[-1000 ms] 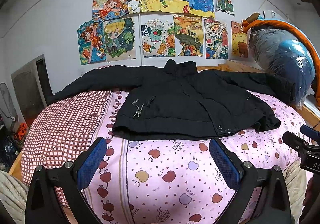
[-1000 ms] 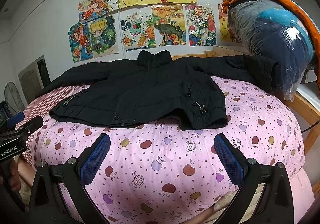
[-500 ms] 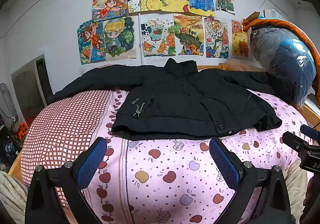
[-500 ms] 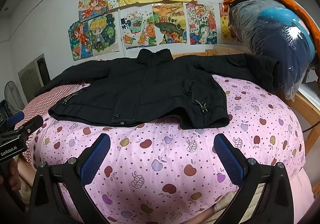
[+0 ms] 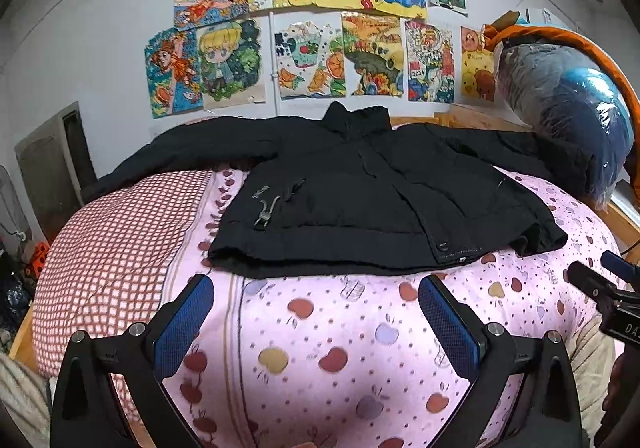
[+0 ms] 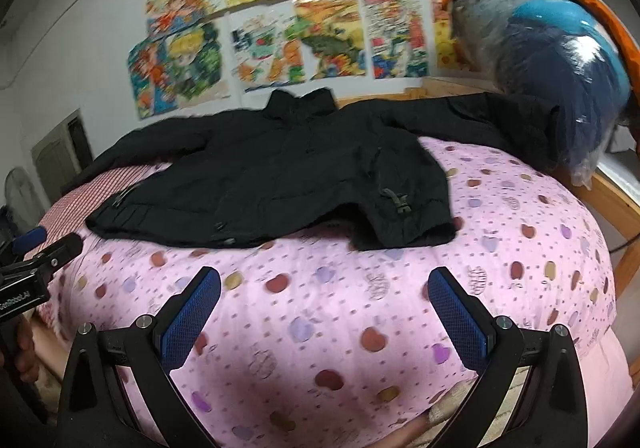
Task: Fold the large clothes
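A black jacket (image 5: 360, 200) lies flat and spread out on the bed, collar toward the wall, both sleeves stretched sideways; it also shows in the right wrist view (image 6: 280, 176). My left gripper (image 5: 316, 288) is open and empty, hovering over the pink quilt just short of the jacket's hem. My right gripper (image 6: 324, 280) is open and empty, also short of the hem, nearer the jacket's right side. Each gripper shows at the edge of the other's view.
The bed carries a pink apple-print quilt (image 5: 340, 348) and a red checked cover (image 5: 112, 248) at left. A plastic-wrapped blue bundle (image 5: 568, 108) sits at the right end, touching the right sleeve. Drawings (image 5: 320, 28) cover the wall. A wooden bed rail (image 6: 616, 208) runs along the right.
The right wrist view has shifted and blurred: my right gripper is moving, and the jacket now sits slightly lower and further left in it. The left gripper has barely moved.
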Available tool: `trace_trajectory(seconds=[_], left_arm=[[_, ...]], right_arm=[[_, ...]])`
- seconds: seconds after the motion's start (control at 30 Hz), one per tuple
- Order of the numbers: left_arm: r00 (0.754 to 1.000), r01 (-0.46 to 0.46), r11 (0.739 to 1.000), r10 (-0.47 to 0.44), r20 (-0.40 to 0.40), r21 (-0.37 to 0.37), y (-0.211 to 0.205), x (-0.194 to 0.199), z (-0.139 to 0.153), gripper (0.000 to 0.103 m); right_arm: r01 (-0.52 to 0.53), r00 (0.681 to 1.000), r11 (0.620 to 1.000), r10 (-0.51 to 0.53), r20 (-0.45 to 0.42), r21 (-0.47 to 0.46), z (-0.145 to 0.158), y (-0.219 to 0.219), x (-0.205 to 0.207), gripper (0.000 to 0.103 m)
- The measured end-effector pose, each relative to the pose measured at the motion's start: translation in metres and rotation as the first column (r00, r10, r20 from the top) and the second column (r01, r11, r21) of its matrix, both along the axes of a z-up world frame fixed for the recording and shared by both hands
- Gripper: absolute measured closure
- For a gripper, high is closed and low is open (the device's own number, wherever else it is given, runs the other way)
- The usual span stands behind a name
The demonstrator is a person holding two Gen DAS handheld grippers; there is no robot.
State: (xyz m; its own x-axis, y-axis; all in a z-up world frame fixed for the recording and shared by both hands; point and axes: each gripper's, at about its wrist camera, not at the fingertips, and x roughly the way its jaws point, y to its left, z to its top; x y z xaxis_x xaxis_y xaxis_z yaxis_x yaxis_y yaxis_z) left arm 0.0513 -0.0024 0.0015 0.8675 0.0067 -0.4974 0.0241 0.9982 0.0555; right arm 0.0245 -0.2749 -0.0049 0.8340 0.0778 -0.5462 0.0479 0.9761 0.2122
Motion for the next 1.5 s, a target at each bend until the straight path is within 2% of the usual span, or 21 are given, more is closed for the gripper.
trace_trajectory(seconds=[0.1,0.23,0.4,0.6,0.77,0.87,0.97,1.0,1.07,1.17,1.27,1.33,1.4,1.5], left_arm=[[0.999,0.032,0.999,-0.033,-0.019,-0.012,-0.003,0.019,0.010,0.000],[0.996,0.076,0.997,-0.076,-0.046,-0.008,-0.015,0.055,0.023,0.000],[0.983,0.151,0.988,-0.153,-0.101,-0.026,-0.045,0.118,0.040,0.000],[0.965,0.243,0.970,-0.239,-0.112,0.027,-0.102,0.187,0.052,0.000],[0.941,0.320,0.946,-0.313,-0.129,0.042,-0.142,0.251,0.051,0.000],[0.935,0.340,0.938,-0.330,-0.127,0.066,-0.165,0.294,0.044,0.000],[0.921,0.361,0.932,-0.354,-0.161,0.018,-0.188,0.341,0.034,0.000],[0.909,0.379,0.925,-0.375,-0.181,-0.012,-0.197,0.359,0.029,0.000],[0.876,0.426,0.901,-0.432,-0.215,-0.074,-0.220,0.387,0.022,0.000],[0.854,0.445,0.886,-0.464,-0.235,-0.134,-0.252,0.423,0.012,0.000],[0.855,0.427,0.887,-0.459,-0.241,-0.175,-0.278,0.453,0.000,0.000],[0.859,0.401,0.897,-0.439,-0.263,-0.189,-0.299,0.474,-0.013,0.000],[0.862,0.378,0.906,-0.420,-0.285,-0.192,-0.310,0.491,-0.027,0.000],[0.858,0.348,0.912,-0.403,-0.318,-0.219,-0.321,0.508,-0.048,0.000]], right_arm=[[0.067,0.998,0.998,-0.067,0.010,0.000,0.000,-0.027,0.007,0.001],[0.166,0.986,0.985,-0.166,0.014,-0.052,0.000,-0.072,0.025,0.001],[0.314,0.950,0.945,-0.313,0.026,-0.098,0.001,-0.139,0.052,0.001],[0.365,0.931,0.929,-0.365,0.011,-0.067,0.002,-0.194,0.093,0.001],[0.358,0.933,0.924,-0.358,0.026,-0.134,-0.002,-0.211,0.140,0.001],[0.369,0.929,0.914,-0.369,0.035,-0.167,-0.001,-0.216,0.162,0.001],[0.379,0.924,0.902,-0.382,0.031,-0.207,-0.003,-0.221,0.182,0.002],[0.383,0.922,0.899,-0.386,0.029,-0.213,-0.003,-0.223,0.186,0.002],[0.386,0.921,0.901,-0.388,0.033,-0.200,-0.002,-0.228,0.191,0.006],[0.386,0.922,0.899,-0.386,0.042,-0.207,0.000,-0.229,0.198,0.009],[0.381,0.924,0.890,-0.379,0.058,-0.251,0.000,-0.223,0.204,0.013],[0.380,0.924,0.884,-0.379,0.059,-0.271,0.000,-0.223,0.207,0.031],[0.379,0.924,0.884,-0.379,0.057,-0.274,0.001,-0.225,0.207,0.038],[0.367,0.929,0.890,-0.365,0.059,-0.271,-0.001,-0.226,0.209,0.043]])
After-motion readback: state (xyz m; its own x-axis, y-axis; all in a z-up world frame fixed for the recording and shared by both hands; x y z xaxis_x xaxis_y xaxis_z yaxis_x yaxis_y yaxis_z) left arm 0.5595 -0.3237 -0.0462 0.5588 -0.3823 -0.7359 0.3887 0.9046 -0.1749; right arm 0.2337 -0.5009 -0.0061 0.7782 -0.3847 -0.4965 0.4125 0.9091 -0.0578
